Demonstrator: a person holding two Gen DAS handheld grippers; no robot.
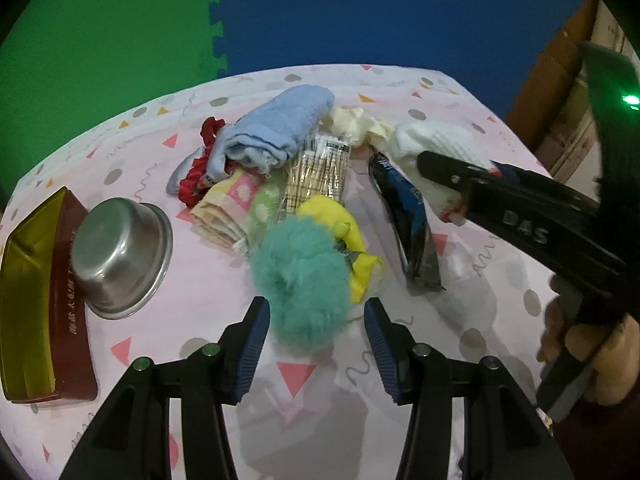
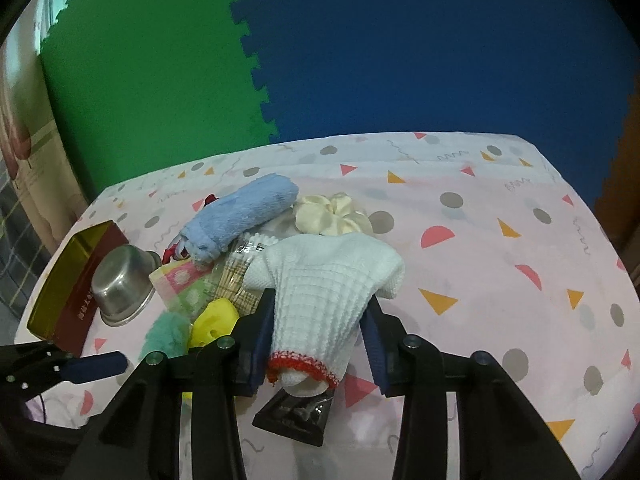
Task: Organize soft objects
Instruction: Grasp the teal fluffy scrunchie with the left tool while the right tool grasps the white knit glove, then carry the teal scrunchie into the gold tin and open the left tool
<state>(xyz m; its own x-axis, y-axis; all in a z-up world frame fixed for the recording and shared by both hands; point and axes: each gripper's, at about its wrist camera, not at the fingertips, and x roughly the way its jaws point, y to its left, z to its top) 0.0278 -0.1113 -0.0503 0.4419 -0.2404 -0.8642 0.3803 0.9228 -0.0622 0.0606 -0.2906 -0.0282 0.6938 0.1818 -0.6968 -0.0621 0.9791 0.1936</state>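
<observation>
White knit glove pinched between the right gripper fingers, cuff end nearest the wrist.
It may snag and drag the black tube under its red-trimmed cuff, or slip from the grip. Left gripper fingers stand apart, empty, just short of the teal pompom on the worktop.

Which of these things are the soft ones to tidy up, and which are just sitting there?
Soft, for tidying: white glove, blue towel, teal pompom, red scrunchie, cream scrunchie, checked cloth.

Just lying about: steel bowl, red box, toothpick pack, dark tube.
</observation>
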